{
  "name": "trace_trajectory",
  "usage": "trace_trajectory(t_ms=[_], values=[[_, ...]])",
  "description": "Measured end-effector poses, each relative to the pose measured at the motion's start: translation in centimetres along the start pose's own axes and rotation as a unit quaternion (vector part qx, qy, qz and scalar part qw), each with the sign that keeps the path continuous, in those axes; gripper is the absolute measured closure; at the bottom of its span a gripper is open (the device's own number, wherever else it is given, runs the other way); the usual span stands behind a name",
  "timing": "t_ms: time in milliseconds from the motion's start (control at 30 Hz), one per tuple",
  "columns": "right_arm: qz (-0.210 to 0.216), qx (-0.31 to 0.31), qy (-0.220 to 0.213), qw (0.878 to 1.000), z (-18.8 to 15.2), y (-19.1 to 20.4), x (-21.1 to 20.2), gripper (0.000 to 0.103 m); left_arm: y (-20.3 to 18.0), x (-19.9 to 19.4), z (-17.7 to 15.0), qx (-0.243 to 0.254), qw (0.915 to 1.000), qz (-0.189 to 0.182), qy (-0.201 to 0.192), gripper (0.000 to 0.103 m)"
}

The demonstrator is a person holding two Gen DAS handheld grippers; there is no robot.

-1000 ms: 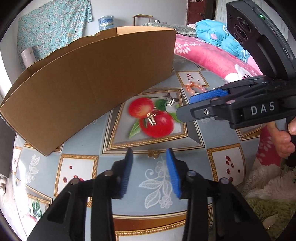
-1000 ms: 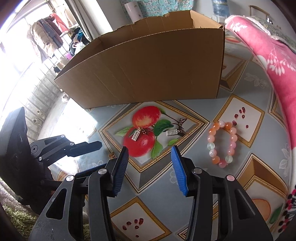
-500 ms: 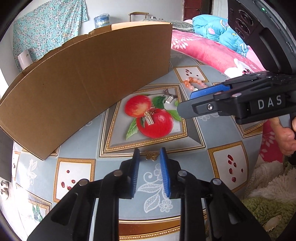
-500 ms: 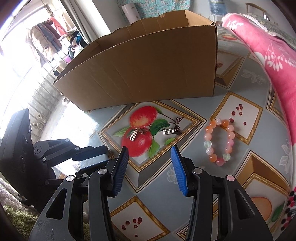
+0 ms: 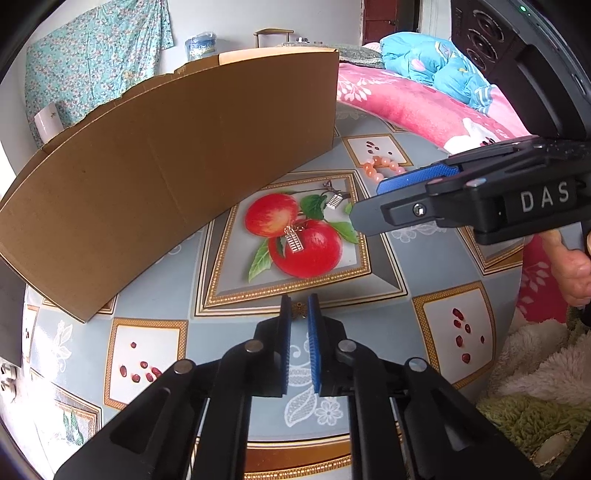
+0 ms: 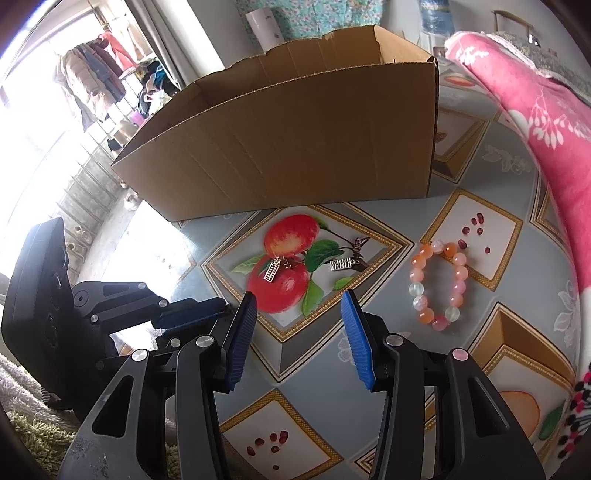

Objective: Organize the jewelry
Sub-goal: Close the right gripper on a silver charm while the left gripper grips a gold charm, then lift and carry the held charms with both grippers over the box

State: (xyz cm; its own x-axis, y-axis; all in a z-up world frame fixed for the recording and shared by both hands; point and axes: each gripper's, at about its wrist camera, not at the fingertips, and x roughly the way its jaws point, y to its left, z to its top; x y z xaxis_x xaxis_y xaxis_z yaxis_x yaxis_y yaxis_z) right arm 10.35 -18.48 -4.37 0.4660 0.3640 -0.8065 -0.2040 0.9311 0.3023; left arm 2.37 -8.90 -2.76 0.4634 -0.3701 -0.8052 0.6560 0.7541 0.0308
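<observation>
The left gripper point(image 5: 298, 308) is closing, jaws narrow, around a small gold piece point(image 5: 298, 310) at twelve o'clock off its tips. The right gripper point(image 6: 299, 314) is waiting half open. Next probably: lifting it into the box point(image 5: 166, 166) at eleven o'clock.

The surface point(image 6: 458, 373) wears a glossy grey-blue cloth printed with gold-framed squares, fruit and white lace flowers. Behind it a pale wall point(image 5: 229, 18) carries a hanging turquoise floral cloth point(image 5: 92, 62), with a water bottle point(image 5: 199, 44) and a white roll point(image 5: 46, 120) standing near it. A bed with a pink flowered blanket point(image 5: 406, 99) and a crumpled blue quilt point(image 5: 432, 62) runs along one side. Strong daylight pours through a barred window point(image 6: 48, 122), where clothes point(image 6: 96, 81) hang on a rack. Shaggy green and cream rugs point(image 5: 532, 398) lie below the surface's edge.
</observation>
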Motion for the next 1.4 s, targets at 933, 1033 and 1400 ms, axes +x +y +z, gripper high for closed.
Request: trace_trajectory(t_ms=[933,1033,1400], values=[[-0.038,-0.056,0.044,0.997,3.5,5.3,6.3,0.078,3.5,-1.2,-1.6,-0.062,0.9980,0.009,-0.011,0.095],[-0.057,-0.071,0.040,0.995,3.9,6.0,6.8,0.081,3.6,-1.2,-1.6,-0.062,0.9980,0.005,-0.013,0.095],[-0.089,-0.094,0.026,0.991,4.6,7.2,7.9,0.098,3.6,-1.3,-1.8,-0.064,0.9978,0.001,-0.018,0.095]])
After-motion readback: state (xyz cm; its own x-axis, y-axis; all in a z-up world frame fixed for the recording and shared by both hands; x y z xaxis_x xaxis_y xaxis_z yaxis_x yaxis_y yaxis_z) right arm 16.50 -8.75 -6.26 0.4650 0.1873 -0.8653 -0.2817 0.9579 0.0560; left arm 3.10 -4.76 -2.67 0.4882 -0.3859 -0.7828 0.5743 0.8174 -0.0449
